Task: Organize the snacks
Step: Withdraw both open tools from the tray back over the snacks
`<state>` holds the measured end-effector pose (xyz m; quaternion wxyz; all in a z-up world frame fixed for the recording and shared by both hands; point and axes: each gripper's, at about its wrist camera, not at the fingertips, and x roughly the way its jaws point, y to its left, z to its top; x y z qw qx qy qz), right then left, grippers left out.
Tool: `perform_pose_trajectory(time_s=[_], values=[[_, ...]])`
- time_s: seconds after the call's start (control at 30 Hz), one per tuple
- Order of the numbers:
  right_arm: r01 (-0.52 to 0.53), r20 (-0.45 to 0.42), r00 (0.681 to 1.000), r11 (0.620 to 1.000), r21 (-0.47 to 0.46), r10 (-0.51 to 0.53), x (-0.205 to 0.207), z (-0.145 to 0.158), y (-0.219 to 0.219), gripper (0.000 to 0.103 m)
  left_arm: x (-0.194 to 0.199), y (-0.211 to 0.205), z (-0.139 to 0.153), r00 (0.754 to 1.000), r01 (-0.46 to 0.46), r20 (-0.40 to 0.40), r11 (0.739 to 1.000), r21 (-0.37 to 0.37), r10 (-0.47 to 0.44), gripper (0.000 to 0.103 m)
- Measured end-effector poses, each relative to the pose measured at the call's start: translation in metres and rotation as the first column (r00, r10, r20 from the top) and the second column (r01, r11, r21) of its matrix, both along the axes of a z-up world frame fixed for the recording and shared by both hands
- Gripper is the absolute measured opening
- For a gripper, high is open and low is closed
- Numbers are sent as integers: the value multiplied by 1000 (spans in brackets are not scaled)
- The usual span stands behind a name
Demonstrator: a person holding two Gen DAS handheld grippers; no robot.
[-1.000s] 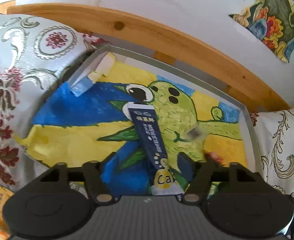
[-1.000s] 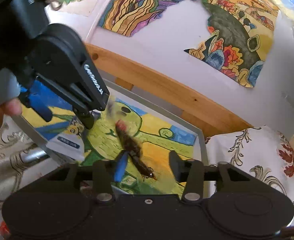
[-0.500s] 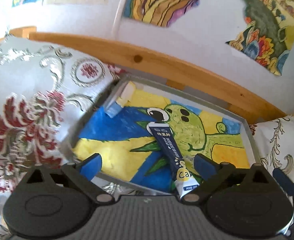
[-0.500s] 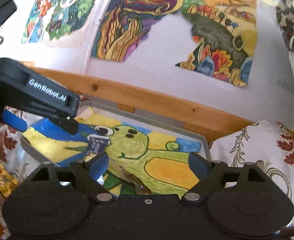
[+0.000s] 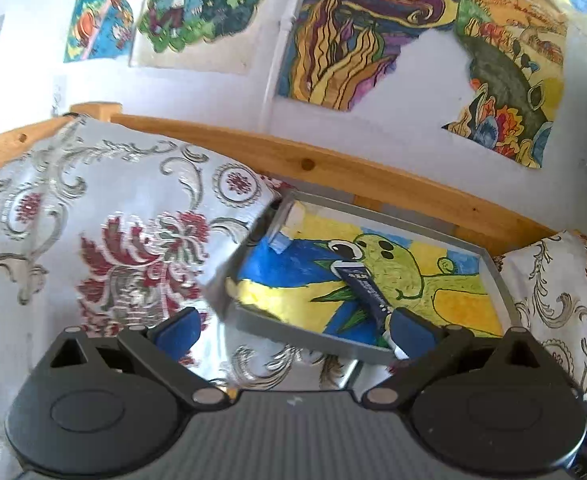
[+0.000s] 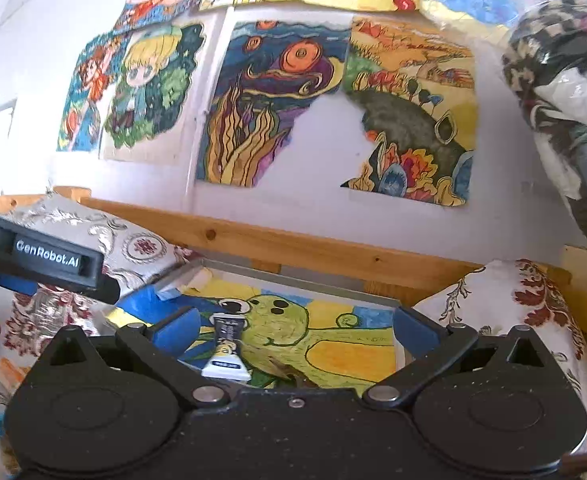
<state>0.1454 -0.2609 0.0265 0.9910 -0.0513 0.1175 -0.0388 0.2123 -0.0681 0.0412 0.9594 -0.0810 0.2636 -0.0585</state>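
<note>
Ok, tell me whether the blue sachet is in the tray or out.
In. The sachet lies flat on the tray floor, inside its grey rim.

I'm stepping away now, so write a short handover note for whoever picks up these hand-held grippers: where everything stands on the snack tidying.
Left hand-held gripper: open, holding nothing, at the tray's near left corner.
Right hand-held gripper: open, holding nothing, over the tray.
Tray: grey, lined with a green cartoon drawing, sitting on the floral cloth by the wooden rail.
Done: the dark blue snack stick lies flat in the tray. A small brown snack lies near the tray's front edge, mostly hidden.
Left: orange packets show at the far left on the cloth, outside the tray; likely next.
</note>
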Motion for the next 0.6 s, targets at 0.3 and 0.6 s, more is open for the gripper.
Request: perform_pose_trajectory(time_s=[0.3,0.6], values=[[-29,-1,1000,1000,8,29,-46,7,14,102,-48,23,2,999,-2,51,999,36,1,102],[-30,-55,998,999,20,31,-88,9,24,102,-90,39,-10,998,6,60,997,75,-10,102]])
